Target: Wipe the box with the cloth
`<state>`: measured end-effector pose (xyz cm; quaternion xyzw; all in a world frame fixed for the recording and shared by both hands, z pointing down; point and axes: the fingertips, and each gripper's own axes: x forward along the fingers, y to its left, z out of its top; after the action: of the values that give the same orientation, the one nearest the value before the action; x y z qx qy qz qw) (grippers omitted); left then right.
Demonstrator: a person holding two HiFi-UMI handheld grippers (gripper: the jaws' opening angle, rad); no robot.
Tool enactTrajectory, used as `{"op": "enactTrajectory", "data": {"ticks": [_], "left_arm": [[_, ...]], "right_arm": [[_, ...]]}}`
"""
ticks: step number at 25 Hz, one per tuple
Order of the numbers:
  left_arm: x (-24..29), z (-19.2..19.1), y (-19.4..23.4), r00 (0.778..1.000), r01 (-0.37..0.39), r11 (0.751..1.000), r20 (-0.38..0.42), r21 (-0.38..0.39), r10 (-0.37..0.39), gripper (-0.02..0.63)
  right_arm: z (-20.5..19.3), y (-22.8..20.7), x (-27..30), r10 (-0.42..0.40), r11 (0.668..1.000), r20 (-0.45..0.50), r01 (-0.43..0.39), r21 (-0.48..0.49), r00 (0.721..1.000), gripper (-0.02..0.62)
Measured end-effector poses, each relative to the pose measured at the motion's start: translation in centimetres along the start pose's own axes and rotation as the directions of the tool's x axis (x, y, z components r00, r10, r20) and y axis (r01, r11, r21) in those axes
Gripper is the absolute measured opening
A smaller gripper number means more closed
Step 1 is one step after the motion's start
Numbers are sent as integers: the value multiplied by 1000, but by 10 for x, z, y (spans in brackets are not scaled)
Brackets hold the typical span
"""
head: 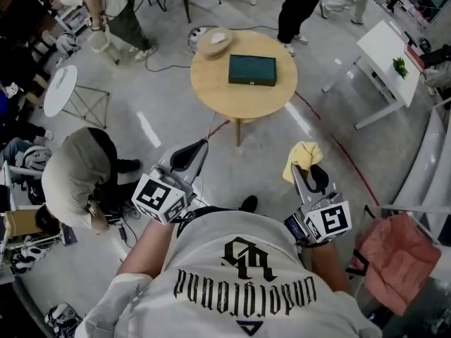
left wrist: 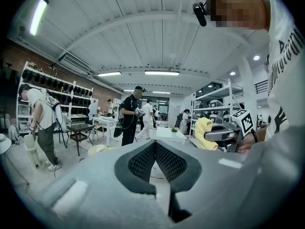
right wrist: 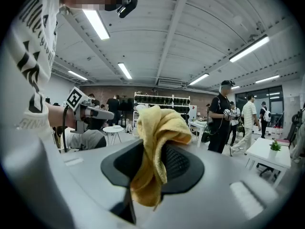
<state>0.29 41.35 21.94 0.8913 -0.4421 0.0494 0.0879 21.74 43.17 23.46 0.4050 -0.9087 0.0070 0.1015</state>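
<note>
A dark green box (head: 251, 70) lies flat on the round wooden table (head: 211, 83), well ahead of both grippers. My right gripper (head: 311, 173) is shut on a yellow cloth (head: 300, 158), which bunches above the jaws and hangs down between them (right wrist: 157, 142). The left gripper (head: 197, 150) is shut with nothing in it, its dark pads (left wrist: 143, 160) meeting in a point. Both grippers are held out over the floor, short of the table. From the left gripper view the right gripper (left wrist: 224, 134) and its cloth (left wrist: 202, 132) show at the right.
A pale bowl-like object (head: 215, 41) sits on the table's far left edge. A person crouches at the left (head: 74, 174). A white desk (head: 386, 60) stands at the right, a small white round table (head: 60, 90) at the left, and pink fabric (head: 398, 255) at the lower right. Other people stand beyond.
</note>
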Motion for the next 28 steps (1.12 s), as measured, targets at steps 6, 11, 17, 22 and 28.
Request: {"op": "enactTrajectory", "data": {"ticks": [6,11,17,22,28], "left_arm": [[29,3,2,1000,-8,1000,-16,-18,8,6],[54,0,17,1000,-11,1000,-26,-29,10,6],[89,-1,49,1000,11,999,-21,-44,-12,6],[120,6,90,999,38,997,-9,-63,-39,6],[155,18,158,998,62,995,-14,-78,-64,6]], "right_arm": [[-5,-33,6,2,1000,-22,-1,24,1000,118],[-9,-49,27,18,999,-32,-17,27,999,118],[-10,-71,62,1,1000,-46,0,27,999,118],[-6,-89,108,-2,1000,-63,4,20,998,118],[6,-109,177,-29,999,-79,32,42,996,118]]}}
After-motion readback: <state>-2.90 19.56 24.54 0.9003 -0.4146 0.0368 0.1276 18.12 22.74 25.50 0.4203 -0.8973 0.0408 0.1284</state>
